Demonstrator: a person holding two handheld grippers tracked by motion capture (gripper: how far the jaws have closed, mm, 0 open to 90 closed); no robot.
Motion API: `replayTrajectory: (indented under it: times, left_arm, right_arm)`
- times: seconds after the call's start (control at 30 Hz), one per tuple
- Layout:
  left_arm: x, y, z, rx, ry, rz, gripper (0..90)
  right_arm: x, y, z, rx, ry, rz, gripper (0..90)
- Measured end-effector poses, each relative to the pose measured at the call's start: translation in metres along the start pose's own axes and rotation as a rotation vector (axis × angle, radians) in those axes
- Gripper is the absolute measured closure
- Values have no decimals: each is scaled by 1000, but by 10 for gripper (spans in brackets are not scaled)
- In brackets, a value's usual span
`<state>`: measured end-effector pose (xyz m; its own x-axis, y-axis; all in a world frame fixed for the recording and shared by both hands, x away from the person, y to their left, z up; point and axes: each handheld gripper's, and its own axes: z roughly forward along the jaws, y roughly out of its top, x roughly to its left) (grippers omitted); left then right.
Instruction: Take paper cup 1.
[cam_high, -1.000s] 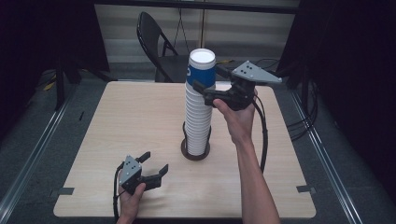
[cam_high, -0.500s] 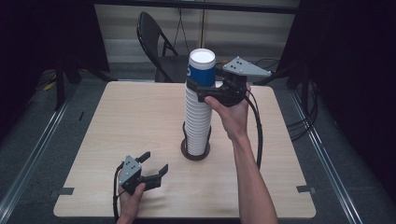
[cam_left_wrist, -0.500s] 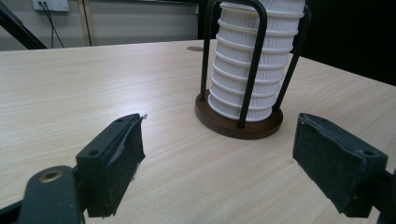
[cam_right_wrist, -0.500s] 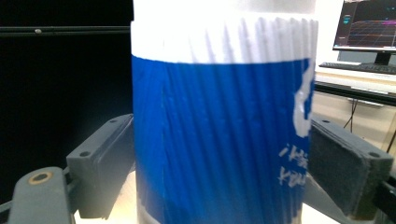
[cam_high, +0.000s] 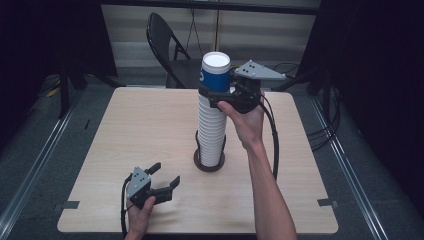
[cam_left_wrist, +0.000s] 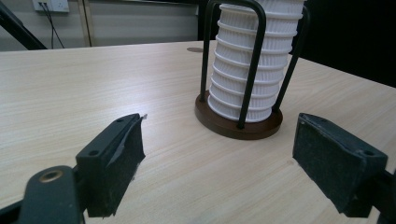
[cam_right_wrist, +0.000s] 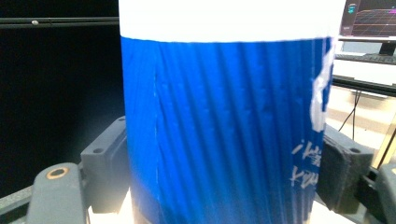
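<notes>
Centre of the frame: the tall cup stack (cam_high: 212, 125) in its wire holder (cam_high: 209, 162) stands as the one obstacle on the table (cam_high: 125, 130).
Upper centre: the right gripper (cam_high: 212, 95) and its forearm fill the room right of the stack.
Left half: bare wood, open passage.
Lower left: the left gripper (cam_high: 165, 176) sits there, open wood ahead of it.
Right edge: bare.

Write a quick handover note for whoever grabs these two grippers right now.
Right gripper: fingers closed on the blue cup atop the white cup stack, which stands in the wire holder mid-table.
Left gripper: open, holding nothing, low over the table near its front edge.
Done: top cup gripped.
Left: the blue cup is not yet lifted off; probably pull it straight up, with the left gripper free to steady the holder.
</notes>
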<state>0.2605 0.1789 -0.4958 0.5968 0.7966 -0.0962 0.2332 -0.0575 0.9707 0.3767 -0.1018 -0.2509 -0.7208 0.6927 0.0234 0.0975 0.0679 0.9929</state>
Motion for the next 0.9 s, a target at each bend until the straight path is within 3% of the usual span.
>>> replayTrajectory:
  times: [0.83,0.9]
  left_arm:
    - [0,0,0,5,-3,3,162]
    - [0,0,0,4,-3,2,162]
  right_arm:
    - [1,24,-7,-62,17,-4,212]
    - [1,26,-8,-74,2,3,213]
